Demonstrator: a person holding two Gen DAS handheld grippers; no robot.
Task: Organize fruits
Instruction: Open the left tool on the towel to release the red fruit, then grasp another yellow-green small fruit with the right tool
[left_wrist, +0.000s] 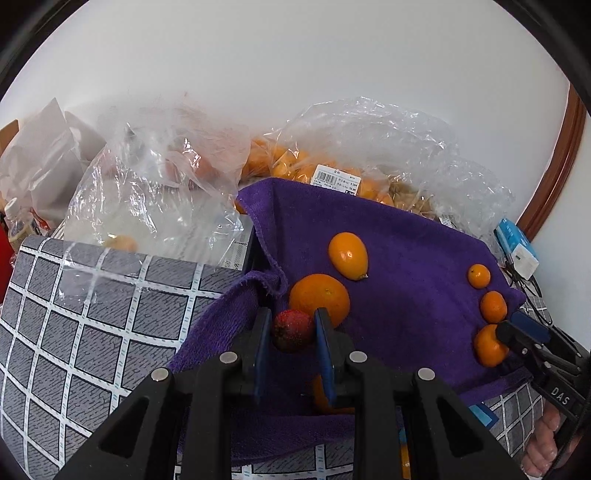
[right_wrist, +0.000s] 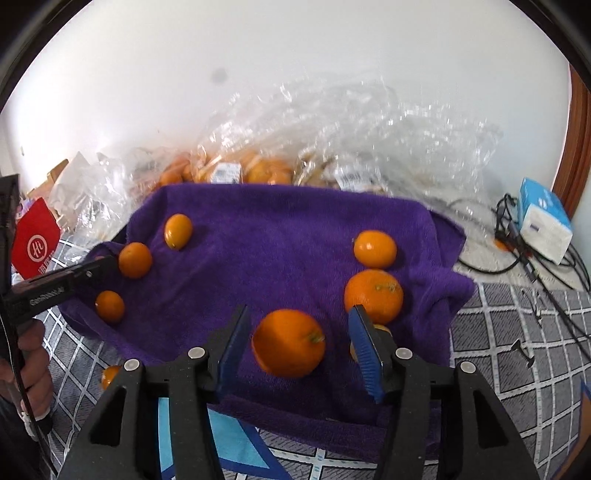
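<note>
On the left, the left tool (left_wrist: 291, 330) is closed on a small red, bumpy fruit (left_wrist: 292, 329), pinched between its blue pads just in front of a large orange (left_wrist: 320, 300) on the purple towel (left_wrist: 406, 258). That fruit looks soft-skinned, so I judge too hard a squeeze could bruise it, and a loose one could let it roll off the folded towel edge toward the grey checked tabletop (left_wrist: 74, 314). Moving it forward could also nudge the large orange, and perhaps the oval orange fruit (left_wrist: 348, 255) beyond it. Further right, the right tool (right_wrist: 299, 343) stands wide open, holding nothing, its pads on either side of a round orange (right_wrist: 289, 343) without touching it. If the pads close off-centre, the smooth round fruit may squirt out and knock the neighbouring orange (right_wrist: 373, 295) just beyond the right pad. A small fruit partly hidden behind that pad could be caught as well. The towel is rumpled, so anything released may roll.
</note>
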